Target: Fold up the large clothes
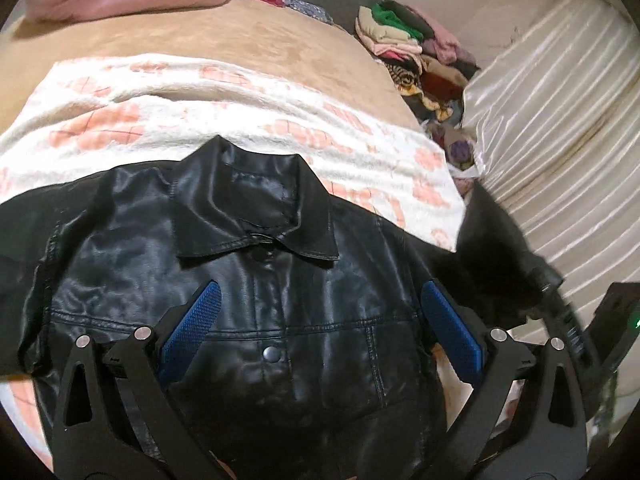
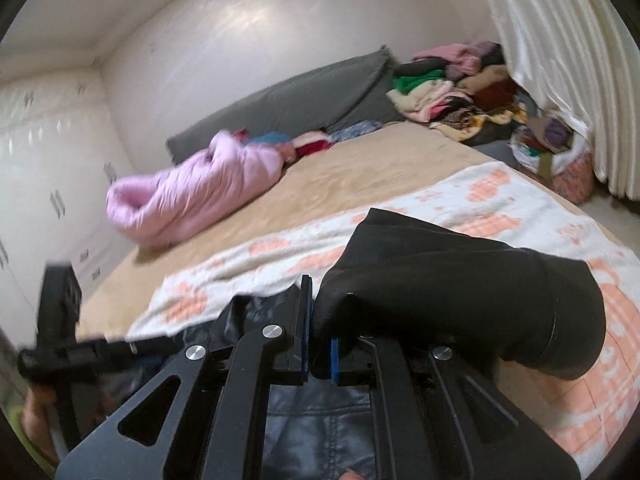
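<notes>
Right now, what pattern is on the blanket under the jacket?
White blanket with peach-pink checked patches; clearest in the left wrist view.

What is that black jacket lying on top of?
The black jacket lies on a white blanket with peach patches, spread over a tan bed cover. What lies directly beneath the jacket's body is covered.

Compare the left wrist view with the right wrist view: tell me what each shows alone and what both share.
Left wrist only: the black leather jacket's collar and front snap, with the open left gripper above them.

Right wrist only: the right gripper shut on a black sleeve, a white wardrobe, and a hand holding the other gripper.

Both: the white and orange blanket, pink puffer coat, clothes pile and white curtain.
</notes>
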